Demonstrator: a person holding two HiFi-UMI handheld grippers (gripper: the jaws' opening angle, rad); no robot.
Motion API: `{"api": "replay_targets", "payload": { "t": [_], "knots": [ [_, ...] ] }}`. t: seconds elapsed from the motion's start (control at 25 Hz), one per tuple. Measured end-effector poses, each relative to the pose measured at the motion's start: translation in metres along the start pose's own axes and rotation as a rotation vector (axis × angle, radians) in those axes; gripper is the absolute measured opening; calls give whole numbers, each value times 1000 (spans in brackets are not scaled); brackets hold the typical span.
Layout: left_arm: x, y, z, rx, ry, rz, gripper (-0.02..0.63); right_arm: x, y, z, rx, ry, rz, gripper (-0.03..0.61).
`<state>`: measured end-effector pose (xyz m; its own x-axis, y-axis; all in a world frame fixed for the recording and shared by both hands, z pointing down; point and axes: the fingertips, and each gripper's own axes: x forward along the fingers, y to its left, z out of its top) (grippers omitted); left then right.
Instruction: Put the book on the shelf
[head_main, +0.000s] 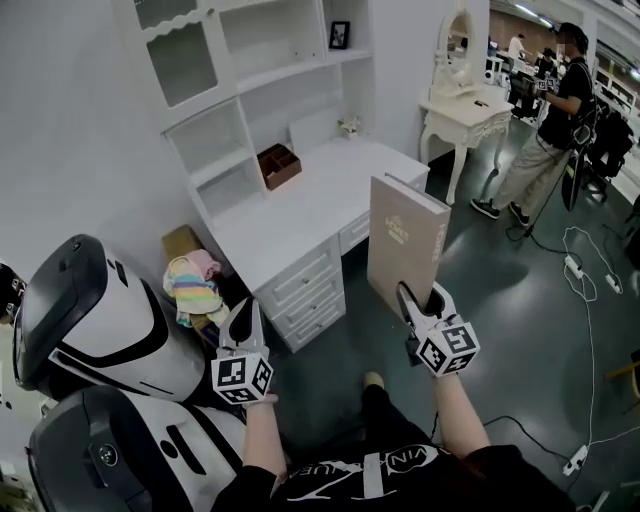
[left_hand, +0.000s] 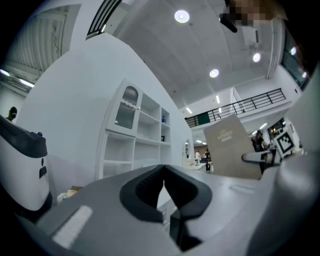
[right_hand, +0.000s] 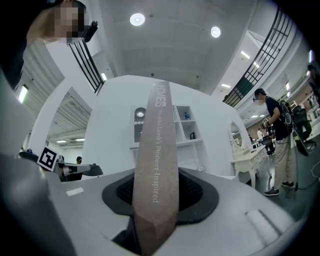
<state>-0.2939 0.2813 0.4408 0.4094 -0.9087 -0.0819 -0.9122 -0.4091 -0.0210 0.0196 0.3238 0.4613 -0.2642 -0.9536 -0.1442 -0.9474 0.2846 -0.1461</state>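
A tan hardcover book (head_main: 405, 243) stands upright in the air in front of the white desk (head_main: 310, 205). My right gripper (head_main: 421, 303) is shut on its lower edge. In the right gripper view the book's spine (right_hand: 156, 160) rises between the two dark pads of the right gripper (right_hand: 159, 192). The white shelf unit (head_main: 250, 70) stands on the desk's far side, its compartments mostly bare. My left gripper (head_main: 243, 322) is held out level to the left, its jaws together with nothing between them. In the left gripper view the left gripper (left_hand: 163, 175) faces the shelves (left_hand: 142, 142), with the book (left_hand: 230, 147) at the right.
A brown box (head_main: 279, 165) sits on the desk by the shelves. A pile of coloured cloth (head_main: 195, 287) lies on a carton left of the desk drawers (head_main: 305, 295). A white machine (head_main: 90, 325) fills the near left. A dressing table (head_main: 465, 112), a standing person (head_main: 548, 115) and floor cables (head_main: 590, 280) are to the right.
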Motion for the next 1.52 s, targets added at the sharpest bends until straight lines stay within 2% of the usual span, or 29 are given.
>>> {"api": "replay_targets", "payload": {
  "t": [0.28,0.84,1.04,1.2,1.52],
  "knots": [
    [85,14,-9,-6,28,11,0,76,-50,2,29,-12,-2,172],
    [241,18,-9,-21,25,45,0,204,-151,6,36,9,34,172],
    [283,15,-14,-28,19,79,0,239,-181,4,32,16,74,172],
    [313,3,-20,-20,16,69,0,258,-201,2,32,13,92,172],
    [336,0,-22,-12,34,85,0,284,-223,-1,68,10,109,172]
  ]
}}
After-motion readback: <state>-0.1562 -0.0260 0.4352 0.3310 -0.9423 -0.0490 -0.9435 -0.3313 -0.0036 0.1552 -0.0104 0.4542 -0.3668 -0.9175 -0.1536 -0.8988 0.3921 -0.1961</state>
